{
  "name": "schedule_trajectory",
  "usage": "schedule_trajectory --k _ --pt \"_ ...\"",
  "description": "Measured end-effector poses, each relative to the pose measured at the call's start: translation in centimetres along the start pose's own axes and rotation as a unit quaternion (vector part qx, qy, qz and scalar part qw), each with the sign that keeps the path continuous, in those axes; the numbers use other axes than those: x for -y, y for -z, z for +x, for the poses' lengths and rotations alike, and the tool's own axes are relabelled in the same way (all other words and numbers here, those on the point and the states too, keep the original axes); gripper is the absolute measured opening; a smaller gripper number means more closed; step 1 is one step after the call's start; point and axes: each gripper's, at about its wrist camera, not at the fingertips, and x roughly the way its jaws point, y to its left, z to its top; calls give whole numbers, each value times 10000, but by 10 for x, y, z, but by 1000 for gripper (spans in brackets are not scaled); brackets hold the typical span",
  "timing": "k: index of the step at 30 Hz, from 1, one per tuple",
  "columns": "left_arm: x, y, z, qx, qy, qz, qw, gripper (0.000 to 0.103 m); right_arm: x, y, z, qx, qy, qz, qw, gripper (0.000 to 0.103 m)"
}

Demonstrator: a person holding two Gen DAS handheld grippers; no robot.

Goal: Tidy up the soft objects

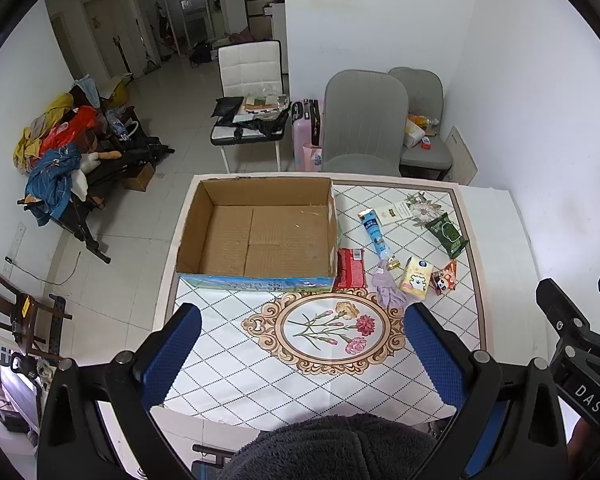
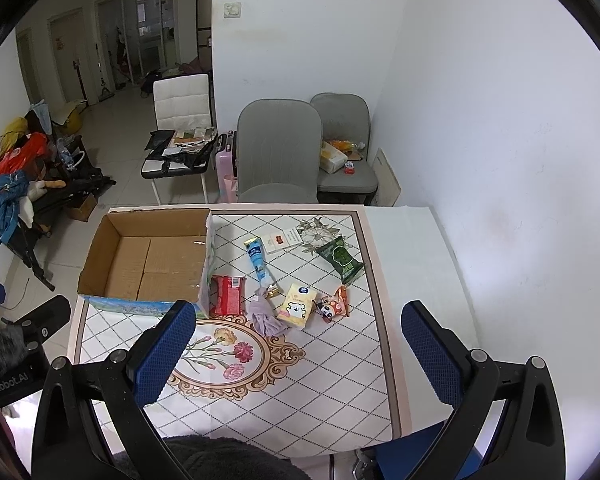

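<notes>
White walls (image 2: 480, 120) enclose a corner of a room with a pale tiled floor (image 1: 172, 92). The bench (image 2: 404, 240) stands against the right wall under a diamond-patterned cloth (image 2: 332, 380) with a floral medallion. Behind it are two grey chairs (image 1: 364, 120), a white chair (image 1: 250, 68) heaped with papers, and a pink suitcase (image 1: 306, 128). A rack (image 1: 60, 160) piled with bright clothes stands at the left wall. Glass doors (image 2: 148, 28) at the far end let in daylight.
</notes>
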Motion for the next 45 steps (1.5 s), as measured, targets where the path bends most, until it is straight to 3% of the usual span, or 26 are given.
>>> schedule_trajectory --k 6,11,16,23,24,25,27,28,30,33,36,37,41,45 --pt "22 -22 47 -247 273 98 9993 103 34 -10 50 -263 280 266 9989 103" --pt "58 -51 133 -856 636 124 9942 103 87 -23 137 -719 238 501 9959 103" --pt "104 -80 250 -1850 1130 6 9762 103 123 -35 265 -1340 -197 598 9890 103" --pt "157 -102 387 -2681 1190 77 9560 95 124 -51 460 -2286 -608 45 9716 102" --pt "164 -100 416 -2945 1182 104 9483 92 122 -52 481 -2380 -602 -19 9694 101" --pt "167 -98 434 -3139 1168 101 9422 83 118 -51 501 -2489 -575 -113 9668 101" --pt "175 -90 472 -3582 1266 32 9250 75 112 -49 540 -2687 -541 -227 9614 91" --pt "180 -87 484 -3707 1233 97 9205 69 111 -48 555 -2810 -559 -239 9578 89" --pt "186 -86 505 -3799 1068 214 9186 62 109 -45 581 -3017 -639 -182 9511 83" --pt "191 -82 528 -3895 873 252 9165 47 107 -44 603 -3174 -759 -132 9452 83" --pt "191 -77 538 -3900 631 243 9183 27 104 -41 617 -3336 -776 -149 9394 82" --pt "191 -74 539 -3883 587 242 9193 26 103 -39 621 -3409 -754 -142 9370 79" --pt "191 -63 536 -3714 625 262 9260 21 105 -32 632 -3643 -604 -99 9293 45" --pt "184 -60 525 -3608 694 227 9298 13 108 -29 624 -3687 -661 27 9272 37"
